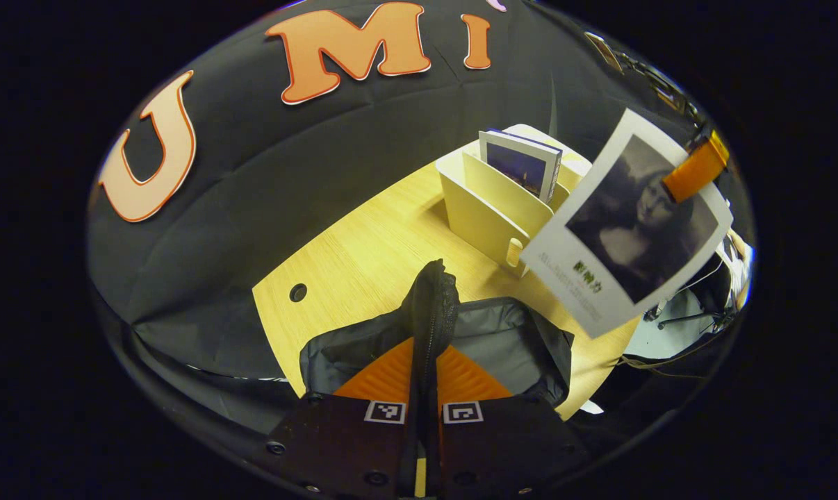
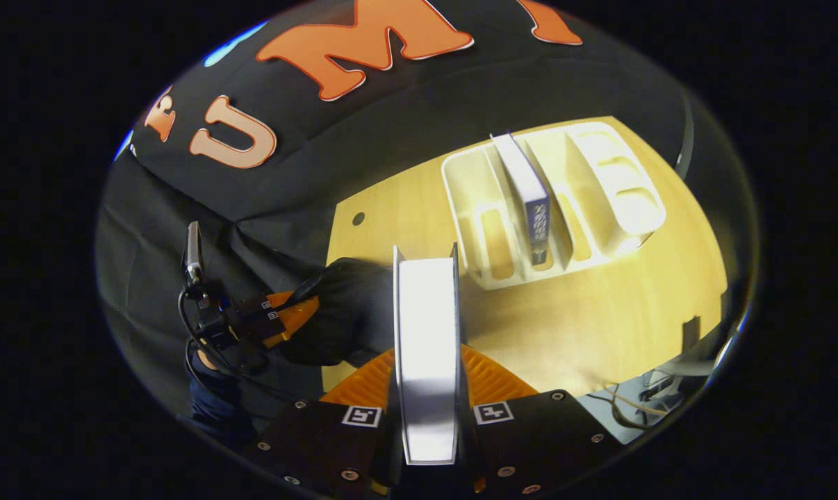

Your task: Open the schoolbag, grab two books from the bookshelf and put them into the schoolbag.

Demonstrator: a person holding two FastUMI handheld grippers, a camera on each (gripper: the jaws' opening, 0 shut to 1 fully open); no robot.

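Right gripper [image 2: 426, 389] had its two fingers pressed on the first book [image 2: 426, 347], clamped by its covers near one edge with the page block facing the right gripper view. That book hung in the air above the table [image 2: 600, 326], between the bookshelf [image 2: 603, 229] and the schoolbag [image 1: 502, 333]. In the left gripper view the same book [image 1: 627, 222] showed its glossy portrait cover, with a finger of the right gripper [image 1: 697, 170] at its top corner. It looked like a thin paperback: light, fairly stiff across the spine, but the cover was probably slick, so a corner pinch could let it swing or slip; a grip deeper toward the spine would likely hold better. Second book [image 2: 530, 201] stood upright in a middle slot of the bookshelf, spine up, free to take by the top edge. Left gripper [image 1: 429, 375] was closed on a fold of the schoolbag's black fabric at the zipper edge, lifting it so the mouth gaped. Fabric looked soft and floppy, likely to sag shut if let go.
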